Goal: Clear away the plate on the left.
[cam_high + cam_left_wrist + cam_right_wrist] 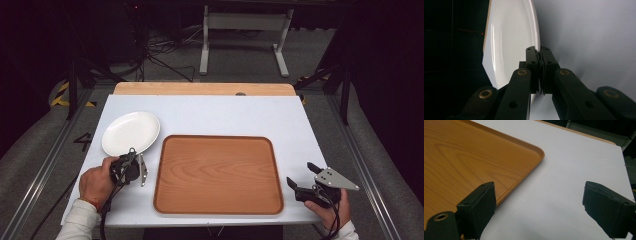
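Around my white worktop (210,112), with its pale wooden strip (200,89) along the far edge, I see grey carpet (240,55), a white metal frame (245,37) standing beyond, what look like black cables (160,50) tangled near it, and darkness swallowing the room's far side.

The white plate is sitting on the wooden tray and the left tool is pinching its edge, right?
Not quite. The white plate lies on the table beside the wooden tray, not on it, as the high view shows. The left tool does pinch its edge.

Plate (511,45) rim hidden between the pads — tray (461,157) cut off
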Action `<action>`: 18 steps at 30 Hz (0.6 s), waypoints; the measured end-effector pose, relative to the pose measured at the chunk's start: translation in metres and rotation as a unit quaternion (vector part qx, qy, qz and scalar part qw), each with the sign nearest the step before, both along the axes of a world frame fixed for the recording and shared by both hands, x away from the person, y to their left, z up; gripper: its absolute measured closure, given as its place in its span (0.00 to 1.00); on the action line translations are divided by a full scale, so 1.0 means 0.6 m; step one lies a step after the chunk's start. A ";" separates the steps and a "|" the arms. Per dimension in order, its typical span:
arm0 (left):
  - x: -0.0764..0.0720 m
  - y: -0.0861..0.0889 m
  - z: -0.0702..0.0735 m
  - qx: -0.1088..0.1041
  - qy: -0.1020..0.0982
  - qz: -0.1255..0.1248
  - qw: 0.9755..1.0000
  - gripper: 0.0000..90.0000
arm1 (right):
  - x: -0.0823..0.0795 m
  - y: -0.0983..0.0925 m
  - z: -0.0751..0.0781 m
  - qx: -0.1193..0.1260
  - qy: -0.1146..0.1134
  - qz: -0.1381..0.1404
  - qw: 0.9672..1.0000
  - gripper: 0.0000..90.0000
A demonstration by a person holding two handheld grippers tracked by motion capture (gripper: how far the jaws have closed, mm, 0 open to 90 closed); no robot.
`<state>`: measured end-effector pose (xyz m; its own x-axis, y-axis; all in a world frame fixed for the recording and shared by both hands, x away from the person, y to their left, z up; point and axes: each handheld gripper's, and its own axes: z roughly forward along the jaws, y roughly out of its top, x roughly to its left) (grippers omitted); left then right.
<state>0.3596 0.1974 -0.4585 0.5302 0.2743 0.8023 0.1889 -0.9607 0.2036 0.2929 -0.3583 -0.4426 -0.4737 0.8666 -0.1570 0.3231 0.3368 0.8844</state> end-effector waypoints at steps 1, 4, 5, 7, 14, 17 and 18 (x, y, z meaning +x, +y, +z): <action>-0.001 0.001 0.001 -0.003 -0.002 0.000 1.000 0.97 | 0.000 0.000 0.000 0.000 0.000 0.000 1.000 0.14; -0.003 0.002 0.004 -0.010 -0.007 0.005 1.000 0.97 | 0.001 0.000 0.000 0.000 0.000 0.000 1.000 0.14; -0.003 0.002 0.006 -0.010 -0.007 0.005 1.000 0.97 | 0.000 0.000 0.000 0.000 0.001 0.000 1.000 0.14; -0.004 0.001 0.009 -0.017 -0.008 0.008 1.000 0.97 | 0.000 0.000 0.000 0.000 0.001 0.000 1.000 0.14; -0.006 0.003 0.013 -0.033 -0.001 0.013 0.999 0.97 | 0.000 0.000 0.000 -0.002 0.002 -0.001 1.000 0.14; -0.008 0.000 0.013 -0.033 -0.004 0.012 0.999 0.97 | 0.000 0.001 0.000 -0.003 0.002 0.000 1.000 0.14; -0.009 -0.001 0.015 -0.034 -0.004 0.011 0.999 0.97 | 0.000 0.001 0.000 -0.003 0.002 0.000 1.000 0.14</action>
